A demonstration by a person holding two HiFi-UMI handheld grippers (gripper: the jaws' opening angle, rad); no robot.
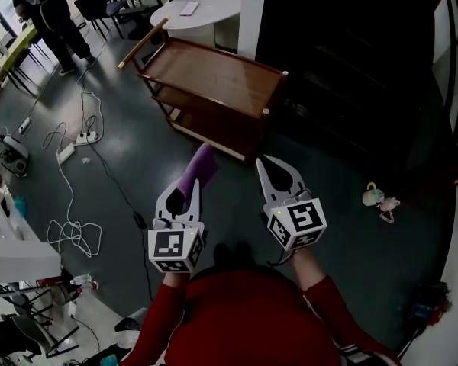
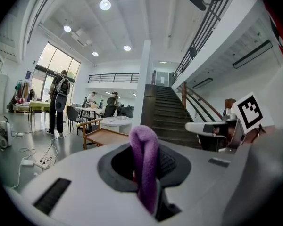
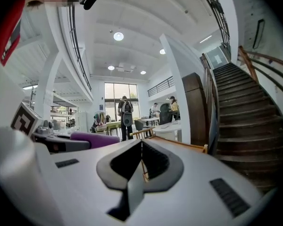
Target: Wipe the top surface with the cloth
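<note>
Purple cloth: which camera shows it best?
The left gripper view: the purple cloth fills the middle, pinched in the shut left gripper. The head view shows it poking out ahead of that gripper; the right gripper view catches only a strip at left.

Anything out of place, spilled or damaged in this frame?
Nothing damaged or spilled. Two untidy spots on the floor: loose white cables and a power strip sprawl left of the wooden cart, and small pastel items lie to its right. The purple cloth sits pinched in the left claw.
</note>
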